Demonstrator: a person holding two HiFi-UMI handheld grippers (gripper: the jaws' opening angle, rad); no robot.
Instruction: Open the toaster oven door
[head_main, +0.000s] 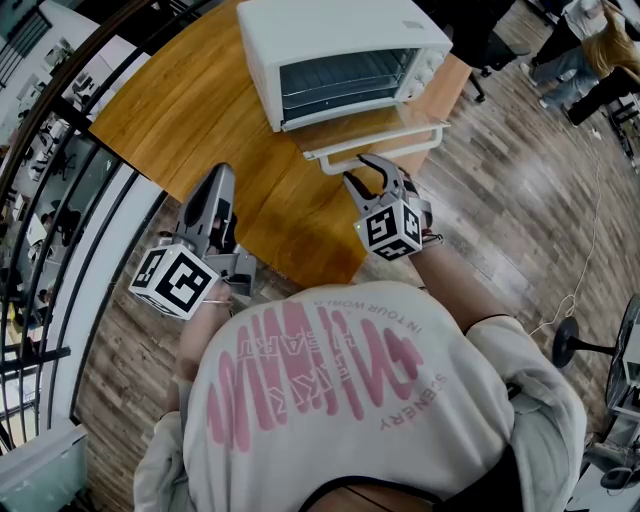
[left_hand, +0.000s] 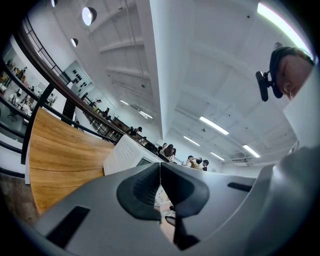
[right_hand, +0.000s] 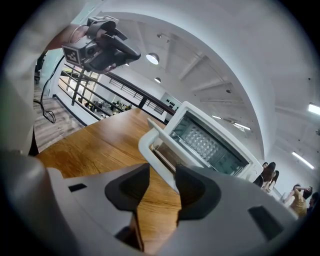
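The white toaster oven (head_main: 330, 30) stands at the far side of the wooden table (head_main: 200, 110). Its glass door (head_main: 370, 125) hangs open, lying about flat toward me, and the rack inside shows. My right gripper (head_main: 362, 168) is at the door's white handle (head_main: 420, 140). In the right gripper view the handle (right_hand: 150, 145) fills the gap between the pads of that gripper (right_hand: 162, 172). My left gripper (head_main: 222, 180) hovers over the table's left front edge, away from the oven. Its pads (left_hand: 160, 172) meet with nothing between them. The oven (left_hand: 125, 155) shows beyond them.
A dark railing (head_main: 60, 150) curves along the table's left side. Wood-plank floor lies to the right, with a round stand base (head_main: 575, 345) and a cable on it. People stand in the background at the top right.
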